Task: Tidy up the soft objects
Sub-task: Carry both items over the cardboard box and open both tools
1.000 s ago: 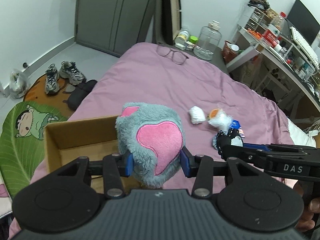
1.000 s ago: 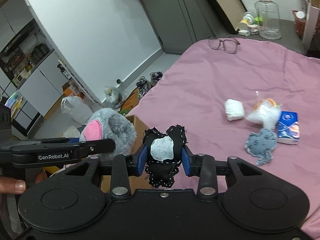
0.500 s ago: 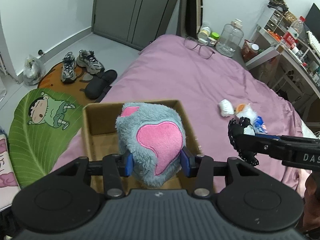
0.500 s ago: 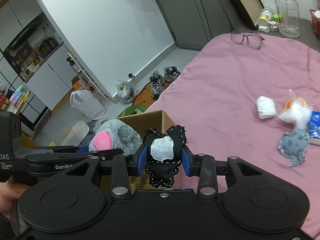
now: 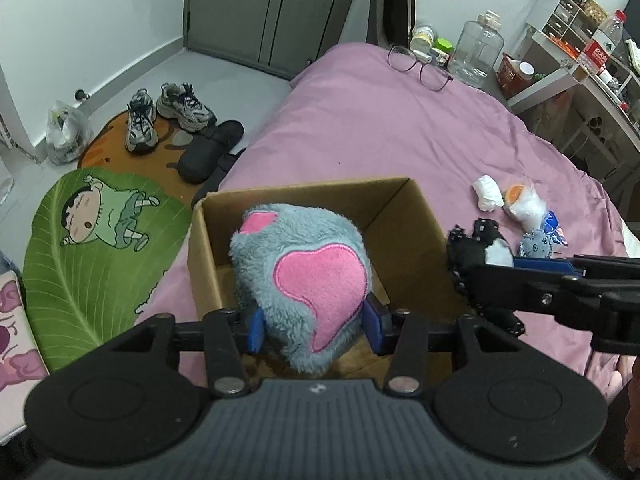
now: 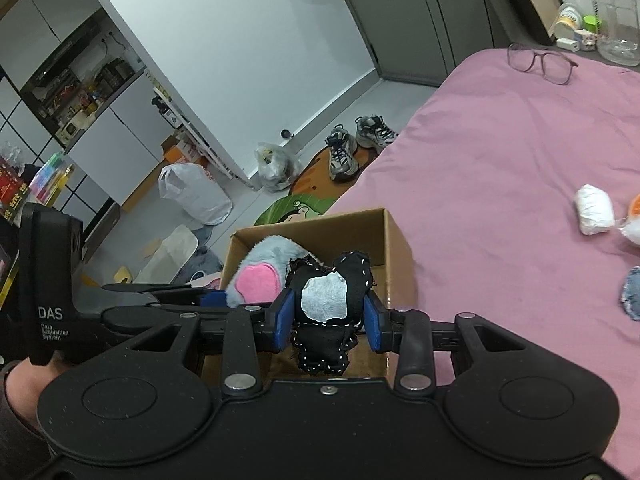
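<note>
Now both toys hang over the cardboard box [image 5: 208, 240], which sat lower left a second ago; the left gripper [image 5: 312, 326] clamps the grey-pink plush [image 5: 304, 280], the right gripper [image 6: 326, 320] pinches the black felt toy [image 6: 326, 300]; dropping looks next; "DAS Data Acquisition System" reads lower left.

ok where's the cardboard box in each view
Left wrist: the box sits centre frame, on the bed edge behind the grey plush.
Right wrist: the box is centre-low, behind the black plush.
Shared landmark: the glasses near the bed's far end.
</note>
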Action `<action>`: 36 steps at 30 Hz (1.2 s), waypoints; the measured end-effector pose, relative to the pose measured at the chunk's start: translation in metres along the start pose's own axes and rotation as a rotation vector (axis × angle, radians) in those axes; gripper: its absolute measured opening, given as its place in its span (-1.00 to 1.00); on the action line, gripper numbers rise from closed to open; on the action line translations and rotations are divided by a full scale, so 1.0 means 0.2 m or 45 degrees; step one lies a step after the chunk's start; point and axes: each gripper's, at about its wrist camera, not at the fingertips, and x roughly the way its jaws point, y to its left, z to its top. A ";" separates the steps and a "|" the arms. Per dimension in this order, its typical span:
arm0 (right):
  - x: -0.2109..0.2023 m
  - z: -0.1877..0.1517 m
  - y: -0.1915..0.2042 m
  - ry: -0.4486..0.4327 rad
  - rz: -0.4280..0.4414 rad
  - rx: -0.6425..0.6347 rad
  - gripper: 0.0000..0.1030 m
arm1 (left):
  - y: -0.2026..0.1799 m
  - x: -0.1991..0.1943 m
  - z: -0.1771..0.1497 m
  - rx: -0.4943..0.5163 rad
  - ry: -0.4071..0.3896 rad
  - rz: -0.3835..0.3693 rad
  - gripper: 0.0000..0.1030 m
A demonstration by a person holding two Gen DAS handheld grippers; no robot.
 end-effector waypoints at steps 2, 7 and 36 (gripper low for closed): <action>0.02 0.01 0.00 0.007 -0.003 -0.003 -0.30 | 0.01 0.01 0.00 0.000 -0.008 -0.004 -0.07; 0.06 0.04 -0.01 0.013 -0.028 -0.017 -0.29 | 0.00 0.05 0.00 0.008 0.020 0.008 -0.02; -0.02 0.12 0.05 -0.047 -0.053 -0.063 0.21 | -0.04 -0.20 -0.02 -0.092 -0.097 0.130 0.39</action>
